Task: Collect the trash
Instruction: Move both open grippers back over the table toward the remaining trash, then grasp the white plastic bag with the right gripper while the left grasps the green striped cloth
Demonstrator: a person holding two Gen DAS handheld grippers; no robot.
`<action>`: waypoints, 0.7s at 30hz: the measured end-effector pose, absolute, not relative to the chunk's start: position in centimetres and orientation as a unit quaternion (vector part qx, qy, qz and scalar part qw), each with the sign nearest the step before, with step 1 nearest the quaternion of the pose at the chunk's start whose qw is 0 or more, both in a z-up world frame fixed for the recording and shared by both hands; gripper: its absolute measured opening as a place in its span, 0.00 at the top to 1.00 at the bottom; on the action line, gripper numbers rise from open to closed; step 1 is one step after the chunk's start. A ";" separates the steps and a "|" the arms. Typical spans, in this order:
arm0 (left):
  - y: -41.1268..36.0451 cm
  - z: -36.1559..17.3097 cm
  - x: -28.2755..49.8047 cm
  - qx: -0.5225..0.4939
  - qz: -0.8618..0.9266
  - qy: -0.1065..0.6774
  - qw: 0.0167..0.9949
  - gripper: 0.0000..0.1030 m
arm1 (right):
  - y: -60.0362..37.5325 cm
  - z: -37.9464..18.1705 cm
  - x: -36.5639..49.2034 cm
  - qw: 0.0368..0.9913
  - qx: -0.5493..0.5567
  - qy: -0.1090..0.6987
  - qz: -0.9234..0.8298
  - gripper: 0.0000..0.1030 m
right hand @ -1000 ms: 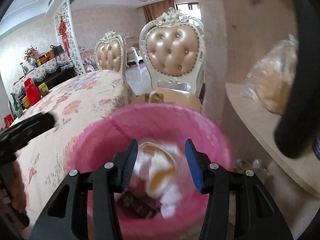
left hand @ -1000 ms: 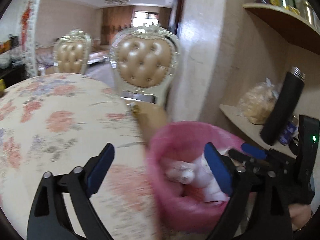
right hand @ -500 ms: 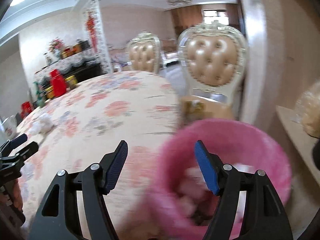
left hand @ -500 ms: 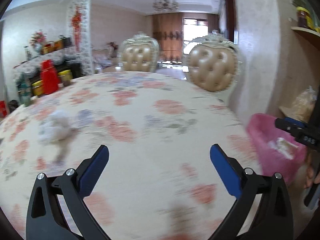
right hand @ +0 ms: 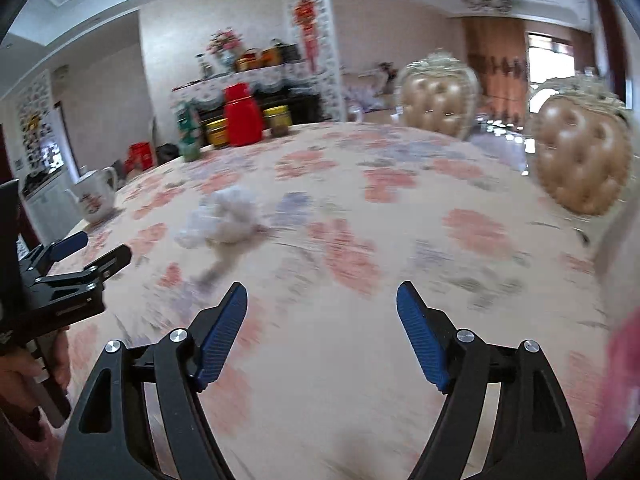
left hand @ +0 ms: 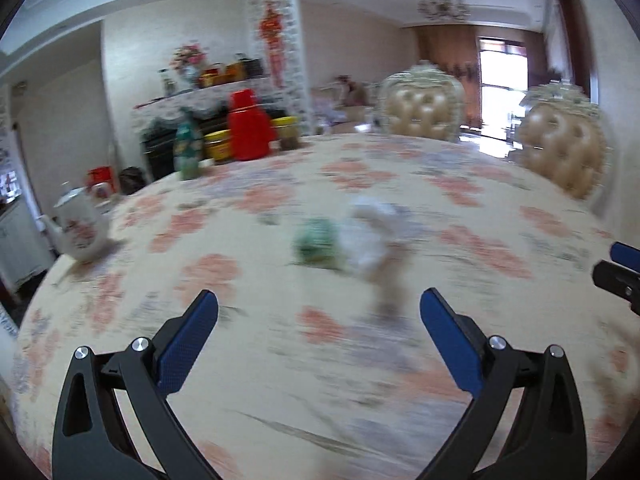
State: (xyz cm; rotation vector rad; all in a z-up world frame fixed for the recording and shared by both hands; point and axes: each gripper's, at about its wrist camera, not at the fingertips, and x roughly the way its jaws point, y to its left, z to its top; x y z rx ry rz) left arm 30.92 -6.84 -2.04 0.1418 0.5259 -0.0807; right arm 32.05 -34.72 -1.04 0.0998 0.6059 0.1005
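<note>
A crumpled white tissue [left hand: 370, 236] lies on the floral tablecloth [left hand: 280, 380], with a green crumpled piece [left hand: 316, 242] touching its left side and a brownish scrap [left hand: 390, 292] in front of it. My left gripper [left hand: 318, 308] is open and empty, above the table just short of them. The tissue also shows in the right wrist view [right hand: 228, 216]. My right gripper [right hand: 322, 300] is open and empty over the table, to the right of the tissue. The pink bin [right hand: 624, 380] shows as a blur at the right edge. The frames are motion-blurred.
A white teapot [left hand: 78, 232] stands near the table's left edge. A red thermos [left hand: 246, 126], jars and a green bottle [left hand: 188, 152] stand at the far side. Two padded chairs [left hand: 560, 152] stand behind the table.
Both grippers have swung left, away from the pink bin, to face the table. The right gripper has let go of the trash over the bin and opened wider. The tissue pile has come into view.
</note>
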 end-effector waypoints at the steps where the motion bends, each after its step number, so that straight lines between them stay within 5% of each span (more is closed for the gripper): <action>1: -5.6 -2.2 31.7 0.062 -0.024 0.260 0.963 0.05 | -33.3 -1.2 33.5 0.950 0.051 0.303 0.059 0.27; 8: 0.7 -4.0 34.0 -0.021 0.017 0.278 0.960 0.05 | -27.3 -1.4 41.1 0.941 0.062 0.322 0.083 0.21; 21: 1.5 -3.5 33.8 -0.008 0.067 0.260 0.963 0.05 | -21.7 -4.1 52.4 0.929 0.055 0.362 0.054 0.21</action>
